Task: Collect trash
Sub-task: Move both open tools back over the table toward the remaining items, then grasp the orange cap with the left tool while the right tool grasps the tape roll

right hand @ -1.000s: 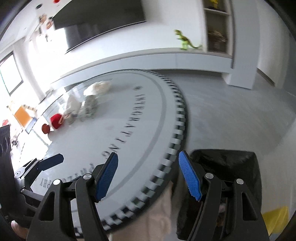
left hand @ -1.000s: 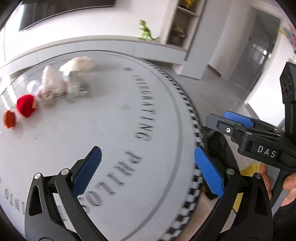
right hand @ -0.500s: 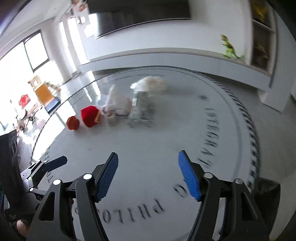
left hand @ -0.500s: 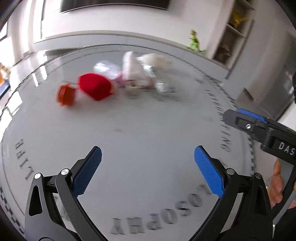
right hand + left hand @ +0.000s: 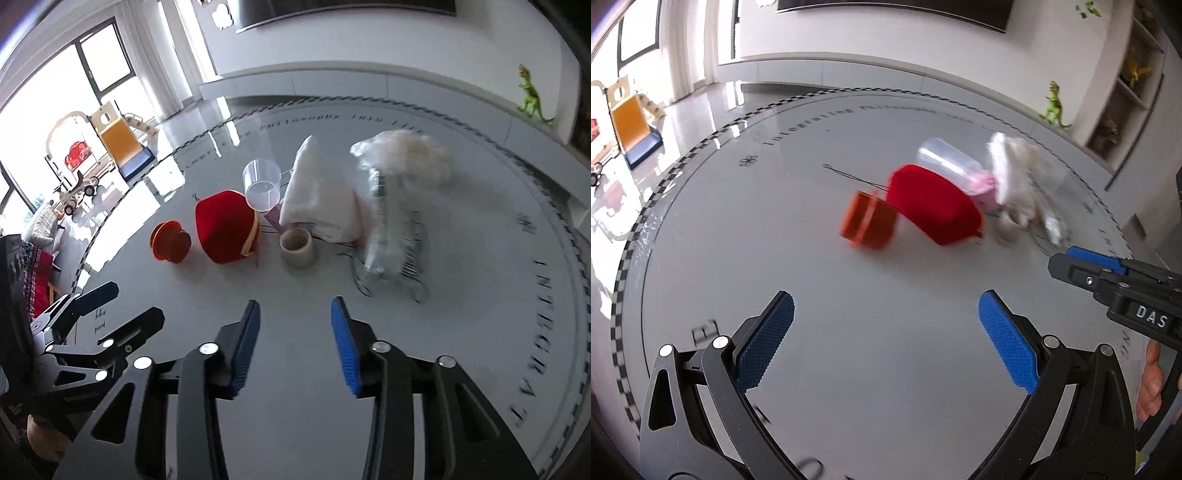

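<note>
left gripper (image 5: 884, 328) and right gripper (image 5: 295, 341) both spread, empty, above the round table (image 5: 480, 332) | trash mid-table beyond: orange lid (image 5: 170, 242), red pouch (image 5: 225, 230) | likely light; soft pouch, pinch its middle

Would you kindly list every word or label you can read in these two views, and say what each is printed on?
"DAS": label on the right gripper.
"Philosophy into Life": far rim of the round table, right wrist view; "Life" is soft.
"Integrating": far rim, left wrist view, slightly soft.
Large rim letters at the table's right edge: partly legible, not a sure word.
Barcode on the crumpled clear wrapper: blurred, unreadable.
</note>
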{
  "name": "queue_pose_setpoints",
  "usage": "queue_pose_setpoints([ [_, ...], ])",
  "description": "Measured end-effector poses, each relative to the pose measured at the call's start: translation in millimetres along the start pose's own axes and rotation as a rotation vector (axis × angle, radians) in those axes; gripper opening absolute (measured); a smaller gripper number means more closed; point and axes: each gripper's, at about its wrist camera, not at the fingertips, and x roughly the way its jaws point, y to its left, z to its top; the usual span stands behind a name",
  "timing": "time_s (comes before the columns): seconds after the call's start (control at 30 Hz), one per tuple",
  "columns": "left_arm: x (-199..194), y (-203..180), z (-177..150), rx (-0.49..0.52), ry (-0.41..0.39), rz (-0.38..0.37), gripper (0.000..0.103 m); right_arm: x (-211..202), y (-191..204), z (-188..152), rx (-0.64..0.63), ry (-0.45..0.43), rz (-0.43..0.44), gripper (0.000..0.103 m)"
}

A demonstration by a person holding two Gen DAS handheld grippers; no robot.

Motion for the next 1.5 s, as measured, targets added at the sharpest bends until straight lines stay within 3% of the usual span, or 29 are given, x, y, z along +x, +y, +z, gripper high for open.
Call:
queue_pose_setpoints([
  [0.47, 24, 8, 28, 0.013, -0.002, -0.007, 0.097, 43, 10, 28, 0.003, 0.027, -0.06, 0.037],
  [0.53, 26, 6, 30, 0.021, -0.009, -0.004, 0.097, 44, 11, 29, -0.005, 0.021, -0.066, 0.026],
  [0.7, 37, 4, 38, 0.044, -0.01, 0.012, 0.096, 30, 13, 22, -0.02, 0.002, -0.052, 0.025],
  [0.77, 40, 5, 39, 0.049, -0.006, 0.02, 0.089, 25, 11, 20, -0.013, -0.003, -0.041, 0.025],
  [0.87, 43, 9, 37, 0.039, 0.004, 0.045, 0.047, 16, 8, 19, -0.01, -0.009, -0.027, 0.025],
  [0.9, 46, 14, 36, 0.022, 0.016, 0.034, 0.041, 13, 7, 17, -0.008, -0.011, -0.022, 0.025],
  [1.2, 28, 16, 29, -0.02, 0.009, -0.006, 0.04, -13, 5, 8, 0.004, -0.042, 0.003, 0.025],
  [1.5, -14, -20, 7, 0.011, -0.013, -0.036, 0.04, -52, -11, -13, 0.035, -0.081, 0.004, 0.025],
])
